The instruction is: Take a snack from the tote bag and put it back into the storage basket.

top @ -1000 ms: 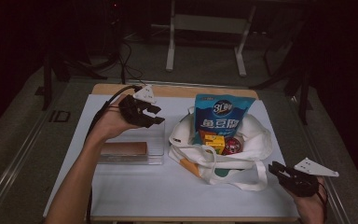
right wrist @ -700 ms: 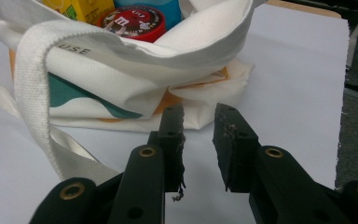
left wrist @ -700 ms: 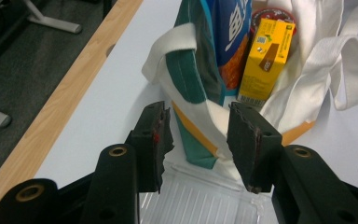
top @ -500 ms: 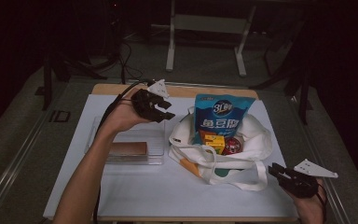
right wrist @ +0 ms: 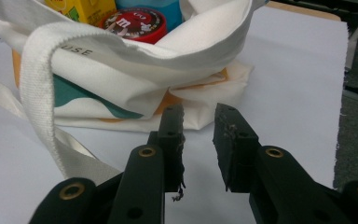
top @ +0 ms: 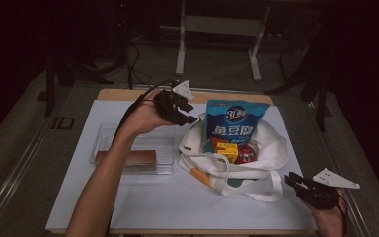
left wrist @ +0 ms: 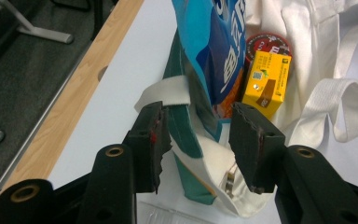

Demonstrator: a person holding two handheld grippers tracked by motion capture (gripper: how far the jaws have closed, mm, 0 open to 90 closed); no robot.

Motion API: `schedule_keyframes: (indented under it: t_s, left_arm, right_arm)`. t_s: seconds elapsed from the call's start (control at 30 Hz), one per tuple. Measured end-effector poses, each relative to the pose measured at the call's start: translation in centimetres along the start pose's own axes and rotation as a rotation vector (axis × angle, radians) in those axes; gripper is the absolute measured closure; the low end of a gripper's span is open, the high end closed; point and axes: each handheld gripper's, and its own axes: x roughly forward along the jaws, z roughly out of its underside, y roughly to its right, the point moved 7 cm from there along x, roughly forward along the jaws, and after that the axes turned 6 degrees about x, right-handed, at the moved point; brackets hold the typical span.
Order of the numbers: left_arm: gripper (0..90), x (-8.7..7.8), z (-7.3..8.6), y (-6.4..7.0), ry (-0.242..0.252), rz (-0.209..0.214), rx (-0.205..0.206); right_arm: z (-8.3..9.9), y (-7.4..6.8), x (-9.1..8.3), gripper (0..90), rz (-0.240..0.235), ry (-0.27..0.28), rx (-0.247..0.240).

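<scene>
A white tote bag (top: pixel 256 165) lies open mid-table, holding an upright blue snack bag (top: pixel 236 122), a yellow box (top: pixel 225 149) and a red round tin (top: pixel 246 154). My left gripper (top: pixel 185 112) hovers at the bag's left rim, open and empty. In the left gripper view its jaws (left wrist: pixel 200 126) straddle the edge of the blue snack bag (left wrist: pixel 214 51), with the yellow box (left wrist: pixel 265 81) and red tin (left wrist: pixel 266 43) beyond. My right gripper (top: pixel 296 181) rests low at the table's front right, open with a narrow gap, pointed at the tote bag (right wrist: pixel 168 56).
A clear plastic tray (top: pixel 109 136) with a brown flat item (top: pixel 131 158) stands left of the bag, under my left forearm. The tote's loose handles (top: pixel 249 195) trail toward the front edge. A white sheet (top: pixel 177 207) covers the wooden table.
My left gripper has moved right from above the tray to the bag's left rim, close to the blue snack bag. The right gripper has stayed put.
</scene>
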Motion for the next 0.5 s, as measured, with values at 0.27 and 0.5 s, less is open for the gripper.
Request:
schedule_keyframes:
  t_s: [0.27, 0.5]
  left_arm:
    - [57.3, 0.7, 0.1, 0.7, -0.002, 0.031, 0.020]
    - [59.9, 1.5, -0.9, 2.1, -0.015, 0.069, 0.070]
  right_arm:
    - [-1.7, -0.2, -1.1, 72.7, 0.006, 0.036, -0.034]
    - [-1.8, -0.6, -0.8, 72.6, 0.002, 0.032, -0.044]
